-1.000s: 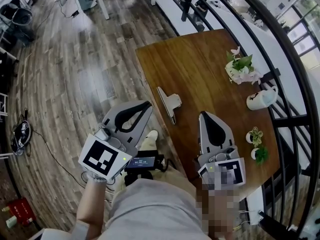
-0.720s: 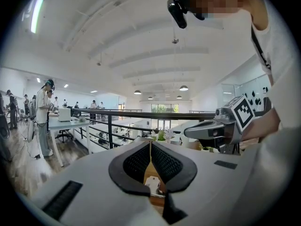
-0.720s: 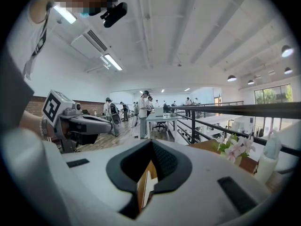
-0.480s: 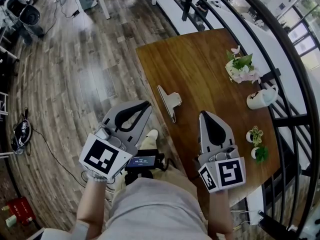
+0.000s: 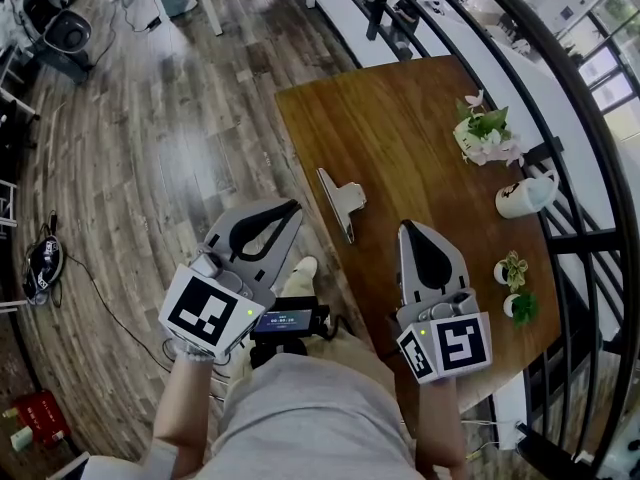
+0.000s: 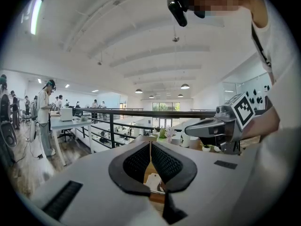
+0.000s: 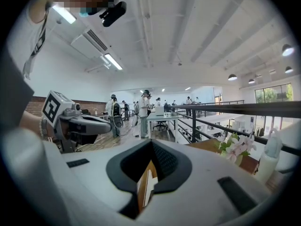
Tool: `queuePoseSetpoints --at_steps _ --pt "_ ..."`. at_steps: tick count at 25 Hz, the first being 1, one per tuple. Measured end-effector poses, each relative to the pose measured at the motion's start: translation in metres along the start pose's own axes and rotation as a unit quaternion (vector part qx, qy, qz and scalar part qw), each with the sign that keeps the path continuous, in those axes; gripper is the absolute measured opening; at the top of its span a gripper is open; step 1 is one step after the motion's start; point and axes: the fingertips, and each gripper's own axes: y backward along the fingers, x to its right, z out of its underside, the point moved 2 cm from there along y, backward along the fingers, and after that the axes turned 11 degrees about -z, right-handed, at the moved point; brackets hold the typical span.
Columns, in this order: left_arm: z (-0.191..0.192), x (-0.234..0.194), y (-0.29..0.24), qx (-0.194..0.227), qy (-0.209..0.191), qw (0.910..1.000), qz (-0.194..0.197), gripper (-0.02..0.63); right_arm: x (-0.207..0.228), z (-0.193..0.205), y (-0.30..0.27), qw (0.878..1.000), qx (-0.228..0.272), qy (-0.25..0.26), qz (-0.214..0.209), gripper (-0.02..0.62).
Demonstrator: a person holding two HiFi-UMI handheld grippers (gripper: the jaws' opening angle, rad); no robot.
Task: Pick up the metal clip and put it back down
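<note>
I have both grippers in the lower half of the head view, and neither is on anything. The left gripper (image 5: pixel 290 209) has its jaws pressed together, and its own view shows the black pads meeting in one seam at the tips (image 6: pixel 150 145) with nothing between them. The right gripper (image 5: pixel 407 228) is the same: jaws together, pads meeting at the tips (image 7: pixel 151 144), nothing clamped.

The metal clip (image 5: pixel 340 200) lies flat on the wooden table (image 5: pixel 400 118), near the middle of the frame and close to the table's left edge. Its long bar runs from upper left to lower right, with the folded handle out to the right. It sits between the two jaw tips and higher in the frame than both. The left tips are just off its lower left, over the floor beside the table edge. The right tips are at its lower right, over the wood. Neither touches it.

Through the opening behind each pair of closed tips I see a pale shape on brown wood, but I cannot tell whether that is the clip.

Along the right of the table stand a potted flower (image 5: pixel 485 136), a white mug (image 5: pixel 523 196) and two small potted plants (image 5: pixel 512 270), all well apart from the clip.
</note>
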Motion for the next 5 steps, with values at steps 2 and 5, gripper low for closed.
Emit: queuePoseSetpoints --at_steps 2,5 --pt "0.0003 0.0004 0.0 -0.001 0.0 1.0 0.0 0.014 0.0001 0.0008 0.0002 1.0 -0.002 0.0 0.0 0.003" --pt "0.0007 -0.0004 0.0004 -0.004 -0.003 1.0 -0.002 0.014 -0.0004 0.0011 0.0004 1.0 -0.004 0.0 0.0 0.003"
